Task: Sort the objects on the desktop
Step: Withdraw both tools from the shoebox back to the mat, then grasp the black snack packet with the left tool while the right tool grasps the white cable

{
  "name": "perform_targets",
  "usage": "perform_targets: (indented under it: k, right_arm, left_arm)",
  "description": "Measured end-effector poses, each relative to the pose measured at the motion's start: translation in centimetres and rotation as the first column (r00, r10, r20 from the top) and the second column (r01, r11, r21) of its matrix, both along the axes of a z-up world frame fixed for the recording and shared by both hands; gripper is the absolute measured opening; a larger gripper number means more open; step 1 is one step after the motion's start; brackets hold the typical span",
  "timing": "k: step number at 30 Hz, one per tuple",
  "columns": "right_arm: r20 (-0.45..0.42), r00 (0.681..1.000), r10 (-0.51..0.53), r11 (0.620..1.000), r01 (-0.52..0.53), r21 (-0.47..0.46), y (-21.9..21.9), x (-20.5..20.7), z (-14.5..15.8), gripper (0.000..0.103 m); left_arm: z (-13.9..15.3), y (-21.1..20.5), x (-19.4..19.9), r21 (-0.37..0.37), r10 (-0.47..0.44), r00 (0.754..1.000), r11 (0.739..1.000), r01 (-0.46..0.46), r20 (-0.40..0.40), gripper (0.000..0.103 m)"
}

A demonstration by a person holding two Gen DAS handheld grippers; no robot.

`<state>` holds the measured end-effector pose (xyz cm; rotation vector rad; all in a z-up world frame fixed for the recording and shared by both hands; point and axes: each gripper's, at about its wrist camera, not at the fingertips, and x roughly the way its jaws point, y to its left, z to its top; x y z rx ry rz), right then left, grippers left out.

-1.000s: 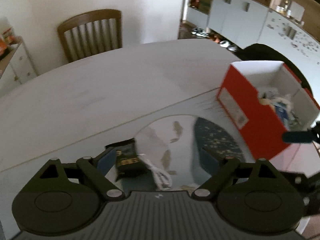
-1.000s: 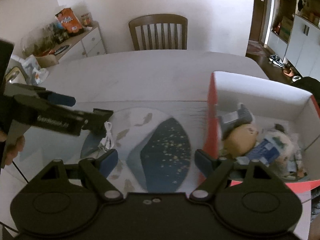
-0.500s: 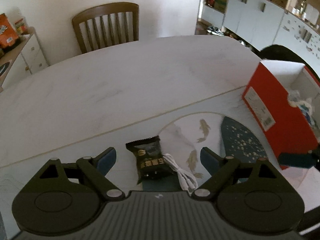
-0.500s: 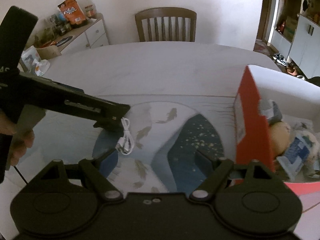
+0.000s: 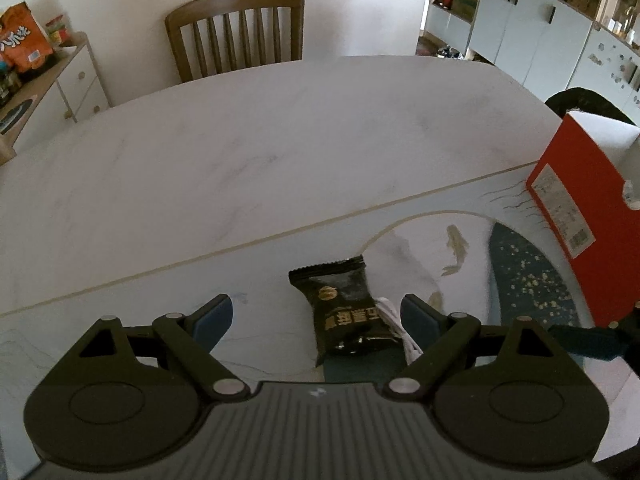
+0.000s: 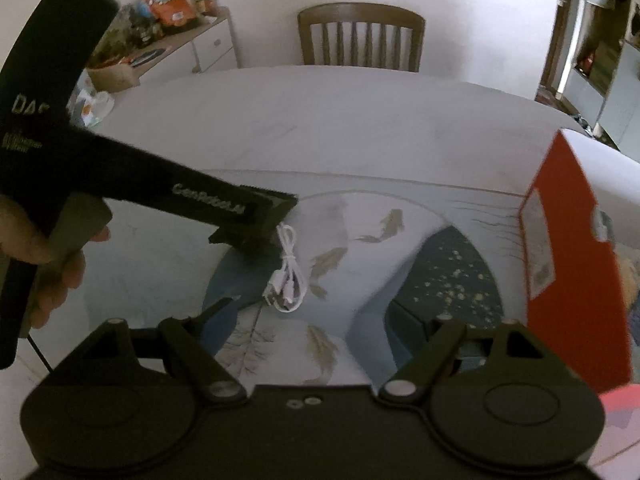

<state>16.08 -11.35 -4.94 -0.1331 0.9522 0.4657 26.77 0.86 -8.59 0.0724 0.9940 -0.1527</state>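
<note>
A black snack packet (image 5: 344, 308) lies on the fish-patterned mat (image 5: 520, 272), with a coiled white cable (image 5: 394, 324) against its right side. My left gripper (image 5: 316, 316) hangs open low over them, the packet between its blue pads and nearer the right one, untouched. In the right wrist view the left gripper (image 6: 260, 236) comes in from the left, its tip just behind the white cable (image 6: 288, 276). My right gripper (image 6: 314, 314) is open and empty, a little in front of the cable. The red box (image 6: 568, 272) stands at the right.
The red box (image 5: 576, 216) holds several items and sits on the mat's right end. A white marble table (image 5: 280, 140) stretches beyond, with a wooden chair (image 5: 236, 32) behind it. A person's hand (image 6: 40, 248) holds the left gripper's handle. A sideboard (image 6: 200, 48) with snacks stands far left.
Both grippers moved left and lower. The packet and cable now sit between the left fingers, and the red box has slid toward the right edge of both views.
</note>
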Motion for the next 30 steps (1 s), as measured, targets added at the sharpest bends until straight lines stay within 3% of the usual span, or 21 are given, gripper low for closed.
perform_targets:
  k: [10, 18, 20, 25, 30]
  right_arm:
    - [0.005, 0.999, 0.049, 0.997, -0.048, -0.064, 2.5, 1.1, -2.2, 0.071]
    - [0.0, 0.997, 0.082, 0.989, -0.081, -0.121, 3.8, 2.3, -3.9, 0.05]
    - [0.003, 0.997, 0.072, 0.991, -0.071, -0.114, 3.6, 2.8, -4.0, 0.05]
    - [-0.005, 0.998, 0.067, 0.994, -0.067, -0.082, 3.3, 3.9, -4.0, 0.023]
    - [-0.011, 0.999, 0.05, 0.996, -0.051, -0.078, 2.3, 4.6, -3.8, 0.021]
  left_arm:
    - [-1.6, 0.9, 0.4, 0.006, 0.006, 1.0, 1.0, -0.006, -0.014, 0.091]
    - [-2.2, 1.0, 0.9, -0.015, -0.001, 1.0, 1.0, 0.001, -0.022, 0.091]
    - [-2.4, 1.1, 1.0, -0.025, 0.004, 1.0, 1.0, -0.005, -0.029, 0.091]
    - [-2.5, 0.9, 1.1, -0.045, 0.007, 1.0, 0.999, -0.009, -0.03, 0.091]
    - [-2.4, 0.8, 1.1, -0.08, 0.012, 0.999, 0.997, -0.015, -0.044, 0.091]
